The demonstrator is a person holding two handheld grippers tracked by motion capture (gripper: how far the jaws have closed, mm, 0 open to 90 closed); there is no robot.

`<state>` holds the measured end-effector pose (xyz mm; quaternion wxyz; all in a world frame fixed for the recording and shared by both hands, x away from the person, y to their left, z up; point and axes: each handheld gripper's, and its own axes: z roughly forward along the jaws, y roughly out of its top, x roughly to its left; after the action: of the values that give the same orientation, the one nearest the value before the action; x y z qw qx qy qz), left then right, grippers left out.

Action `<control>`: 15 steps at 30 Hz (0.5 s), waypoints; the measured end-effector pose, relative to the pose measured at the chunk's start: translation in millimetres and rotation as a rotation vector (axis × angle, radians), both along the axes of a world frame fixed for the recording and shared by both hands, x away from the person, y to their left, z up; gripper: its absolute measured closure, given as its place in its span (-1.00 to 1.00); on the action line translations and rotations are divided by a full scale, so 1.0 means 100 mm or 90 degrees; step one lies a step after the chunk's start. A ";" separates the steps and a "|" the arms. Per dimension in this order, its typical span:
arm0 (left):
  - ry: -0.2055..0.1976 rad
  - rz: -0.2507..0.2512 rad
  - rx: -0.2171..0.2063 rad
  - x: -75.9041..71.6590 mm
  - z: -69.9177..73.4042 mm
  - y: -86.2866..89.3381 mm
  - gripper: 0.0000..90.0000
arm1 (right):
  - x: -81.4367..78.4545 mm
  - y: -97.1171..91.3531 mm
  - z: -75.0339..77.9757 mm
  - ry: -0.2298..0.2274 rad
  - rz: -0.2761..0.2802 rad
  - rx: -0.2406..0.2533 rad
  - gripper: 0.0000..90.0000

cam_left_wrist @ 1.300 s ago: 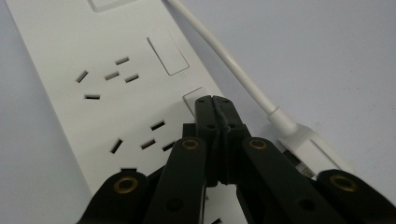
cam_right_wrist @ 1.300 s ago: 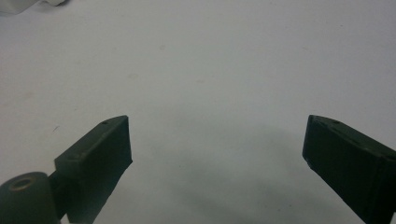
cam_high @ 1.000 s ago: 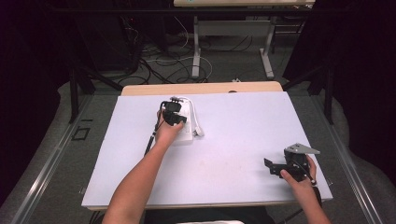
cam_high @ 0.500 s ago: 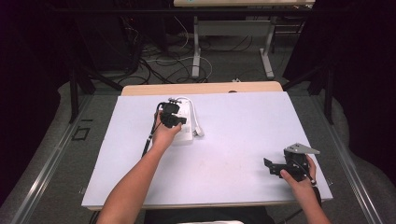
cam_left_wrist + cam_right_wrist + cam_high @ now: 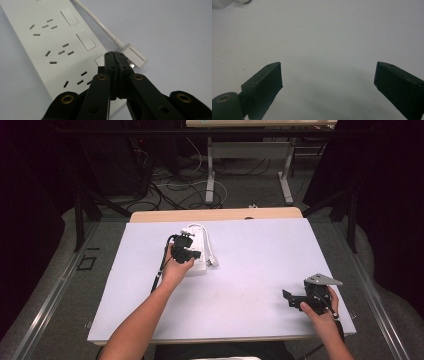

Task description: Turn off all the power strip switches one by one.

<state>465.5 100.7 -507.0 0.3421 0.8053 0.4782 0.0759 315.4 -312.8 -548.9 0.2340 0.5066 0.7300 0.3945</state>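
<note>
- The left tongs (image 5: 117,56) have their jaws pressed together with nothing between them, tips down over the near end of a white power strip (image 5: 53,42), at its edge next to a small square switch.
- Just past those tips, on the right in the left gripper view, lies a white plug (image 5: 135,55) on the end of a white cord (image 5: 96,21); its metal prongs show beside the jaws. I cannot tell whether the tips touch the strip or the plug.
- From the high view, the left tongs (image 5: 186,251) and the hand behind them cover much of the power strip (image 5: 198,234), so only its far end and right side are visible, with the cord looping off to the right of it.
- A black cable (image 5: 161,270) trails back from the left tongs along the forearm.
- The right tongs (image 5: 328,75) are spread wide over bare white tabletop (image 5: 324,32), holding nothing.
- In the high view the right tongs (image 5: 292,298) sit well apart from the strip, near the front right corner of the tabletop (image 5: 260,265), a grey three-cornered plate on top.
- Beyond the tabletop, tangled cables (image 5: 170,185) lie on the floor under another desk.
</note>
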 end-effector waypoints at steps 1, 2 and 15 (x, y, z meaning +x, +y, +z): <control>-0.001 -0.004 0.003 0.00 -0.01 0.00 1.00 | 0.00 0.00 0.00 0.000 0.000 0.000 -0.84; 0.002 0.002 0.002 0.00 -0.02 -0.01 1.00 | 0.00 0.00 0.00 0.000 0.000 0.000 -0.84; 0.009 0.005 0.009 0.03 -0.11 -0.03 1.00 | 0.00 0.00 0.00 0.001 -0.001 0.002 -0.84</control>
<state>468.8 98.1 -517.9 0.3327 0.8062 0.4835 0.0751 315.1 -312.9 -549.0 0.2325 0.5079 0.7293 0.3951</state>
